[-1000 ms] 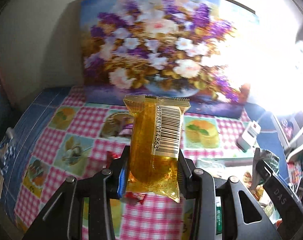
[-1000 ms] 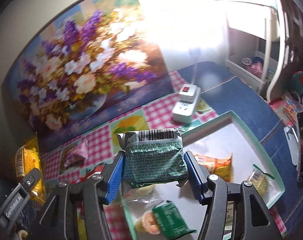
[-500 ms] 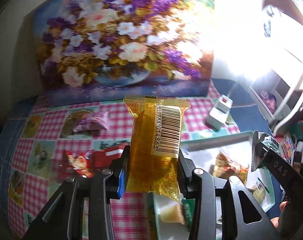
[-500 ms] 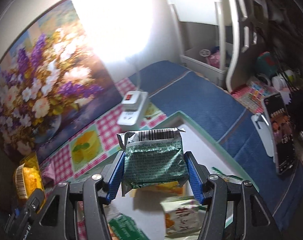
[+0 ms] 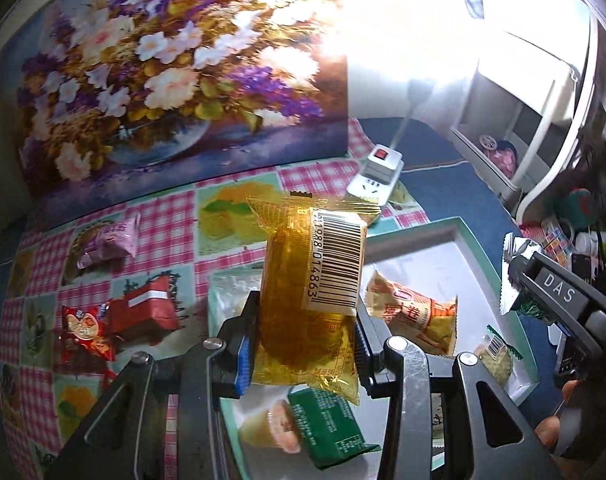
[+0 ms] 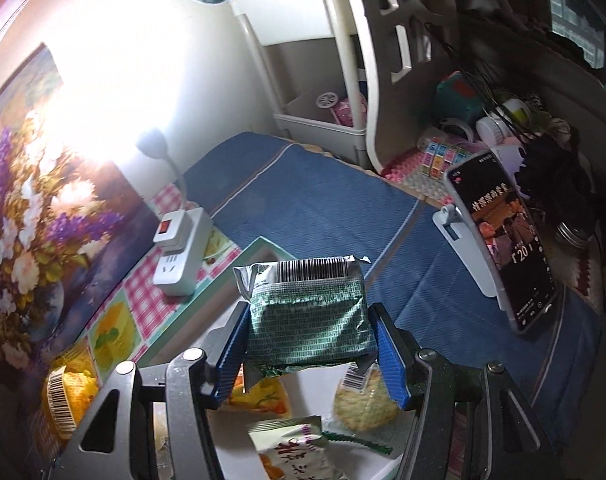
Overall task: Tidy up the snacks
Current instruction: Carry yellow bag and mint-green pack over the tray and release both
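Observation:
My left gripper (image 5: 303, 344) is shut on a clear yellow snack packet (image 5: 309, 292) with a barcode label, held over the near left part of a white tray (image 5: 469, 248) with a teal rim. My right gripper (image 6: 309, 340) is shut on a green foil snack pack (image 6: 309, 316) above the same tray (image 6: 259, 246). In the left wrist view the right gripper (image 5: 559, 292) shows at the right edge. Several snacks lie in the tray: an orange packet (image 5: 415, 314), a green pack (image 5: 329, 420), a jelly cup (image 5: 277, 426) and a round cracker pack (image 6: 363, 400).
On the checked tablecloth to the tray's left lie a red box (image 5: 149, 312), a red packet (image 5: 85, 334) and a pink packet (image 5: 113, 242). A white power strip (image 6: 181, 254) sits behind the tray. A phone on a stand (image 6: 503, 244) stands at the right, a flower painting (image 5: 175, 64) behind.
Both grippers have swung to the right with their packets, from over the tablecloth to over the tray. The tray and its snacks have come into the left wrist view.

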A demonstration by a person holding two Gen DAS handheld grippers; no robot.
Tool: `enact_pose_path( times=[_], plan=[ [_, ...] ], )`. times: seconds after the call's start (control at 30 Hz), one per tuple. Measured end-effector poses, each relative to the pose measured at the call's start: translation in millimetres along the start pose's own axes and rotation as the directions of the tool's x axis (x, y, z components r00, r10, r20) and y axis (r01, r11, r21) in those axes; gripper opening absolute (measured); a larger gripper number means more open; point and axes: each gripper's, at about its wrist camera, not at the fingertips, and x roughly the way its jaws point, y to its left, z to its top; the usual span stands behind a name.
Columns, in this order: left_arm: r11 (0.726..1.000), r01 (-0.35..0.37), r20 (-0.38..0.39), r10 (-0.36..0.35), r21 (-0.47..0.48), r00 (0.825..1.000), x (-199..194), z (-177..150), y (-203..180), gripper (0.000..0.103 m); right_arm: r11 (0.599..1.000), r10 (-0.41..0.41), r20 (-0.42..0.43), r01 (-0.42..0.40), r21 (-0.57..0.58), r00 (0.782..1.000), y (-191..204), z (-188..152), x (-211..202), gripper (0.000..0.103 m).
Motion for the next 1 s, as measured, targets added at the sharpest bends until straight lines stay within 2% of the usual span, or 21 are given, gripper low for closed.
enact_pose_path(
  times=[0.33, 0.87, 0.93, 1.0],
  plan=[
    [1.0, 0.012, -0.059, -0.01, 0.024, 0.998, 24, -9, -12, 0.042, 0.999, -0.035, -0.097, 0.033, -0.022, 0.995, -3, -11, 32, 0.062],
    [0.999, 0.02, -0.103, -0.017, 0.027, 0.995, 36, -13, -15, 0.043, 0.998, -0.054, -0.152, 0.048, -0.045, 0.987, 0, -19, 47, 0.064],
    [0.999, 0.022, -0.103, -0.02, 0.023, 0.994, 35, -13, -14, 0.045, 0.998, -0.057, -0.15, 0.05, -0.047, 0.987, 0, -18, 46, 0.064],
    [0.999, 0.025, -0.099, -0.023, 0.022, 0.995, 34, -12, -14, 0.052, 0.997, -0.062, -0.151, 0.055, -0.047, 0.987, 0, -18, 46, 0.064]
  ],
)
